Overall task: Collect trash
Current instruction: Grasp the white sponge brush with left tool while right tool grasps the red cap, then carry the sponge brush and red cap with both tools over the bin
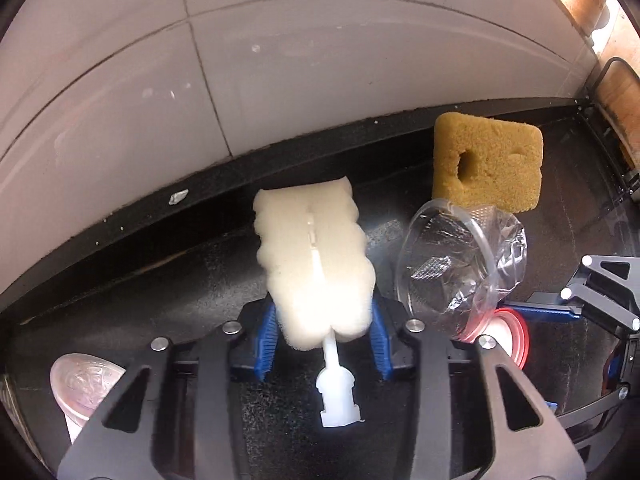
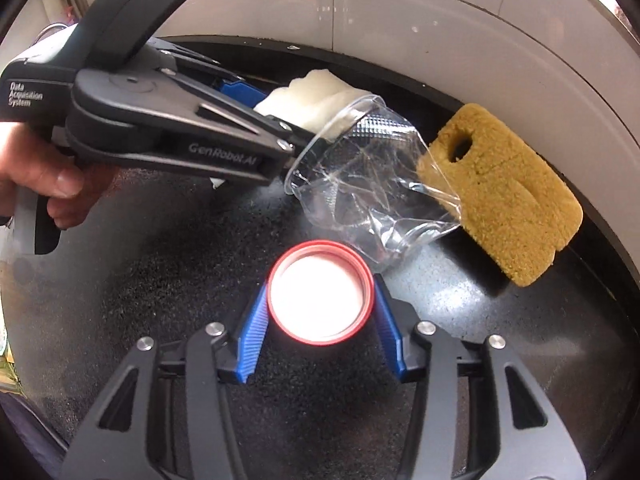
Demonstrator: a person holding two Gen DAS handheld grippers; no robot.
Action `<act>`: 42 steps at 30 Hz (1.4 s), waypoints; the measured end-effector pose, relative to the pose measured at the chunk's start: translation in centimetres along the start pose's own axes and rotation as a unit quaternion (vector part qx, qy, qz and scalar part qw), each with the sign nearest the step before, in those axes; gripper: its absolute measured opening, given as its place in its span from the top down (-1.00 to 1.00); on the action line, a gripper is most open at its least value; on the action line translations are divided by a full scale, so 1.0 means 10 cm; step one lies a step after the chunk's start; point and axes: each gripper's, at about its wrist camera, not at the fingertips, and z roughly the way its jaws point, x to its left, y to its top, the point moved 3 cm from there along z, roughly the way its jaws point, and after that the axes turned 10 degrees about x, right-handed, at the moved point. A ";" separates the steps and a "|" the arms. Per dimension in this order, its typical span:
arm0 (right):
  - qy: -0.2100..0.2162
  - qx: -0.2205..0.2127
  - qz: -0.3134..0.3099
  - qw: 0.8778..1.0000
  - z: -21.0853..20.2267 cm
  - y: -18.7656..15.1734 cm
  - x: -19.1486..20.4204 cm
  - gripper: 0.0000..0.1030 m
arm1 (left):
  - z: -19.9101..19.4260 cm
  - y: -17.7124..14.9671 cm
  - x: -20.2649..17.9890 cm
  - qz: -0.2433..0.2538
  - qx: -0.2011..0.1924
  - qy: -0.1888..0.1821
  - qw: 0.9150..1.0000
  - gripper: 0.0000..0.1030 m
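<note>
Left gripper (image 1: 324, 340) pinching white sponge (image 1: 316, 256), right gripper (image 2: 320, 332) — red-rimmed lid (image 2: 320, 298).

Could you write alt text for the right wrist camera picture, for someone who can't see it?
Seen from above, the right claw closes its blue fingers around a red-rimmed white lid on a black speckled counter. Beyond lie a crushed clear plastic cup and a yellow sponge; at left a hand holds the left claw against a white sponge.

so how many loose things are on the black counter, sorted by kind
Sponges: 2, the white sponge on a stick between the left gripper pads, and the yellow sponge
Clear plastic cups: 1, the crushed cup
Lids: 1, the red-rimmed lid between the right gripper pads
Total: 4
</note>
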 end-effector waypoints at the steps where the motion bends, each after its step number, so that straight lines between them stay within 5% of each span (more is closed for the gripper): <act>1: 0.000 0.000 0.003 1.000 -0.01 -0.01 -0.01 0.05 | -0.01 0.00 -0.01 -0.005 0.000 -0.003 1.000 0.40; 10: 0.008 -0.013 0.032 0.999 -0.23 -0.08 -0.11 0.05 | -0.35 -0.18 -0.05 -0.035 -0.012 0.005 0.999 0.63; 21: 0.008 -0.053 0.009 0.999 -0.92 -0.35 0.17 0.05 | -1.23 -0.97 -0.40 -0.114 -0.020 0.057 0.992 0.63; 36: 0.037 -0.094 -0.056 0.993 -1.85 -0.92 1.24 0.05 | -2.23 -2.86 -0.56 -0.233 -0.042 0.107 0.966 0.63; 42: 0.086 -0.090 -0.115 0.985 -1.90 -0.99 2.10 0.04 | -2.57 -3.72 -0.44 -0.291 -0.054 0.153 0.943 0.62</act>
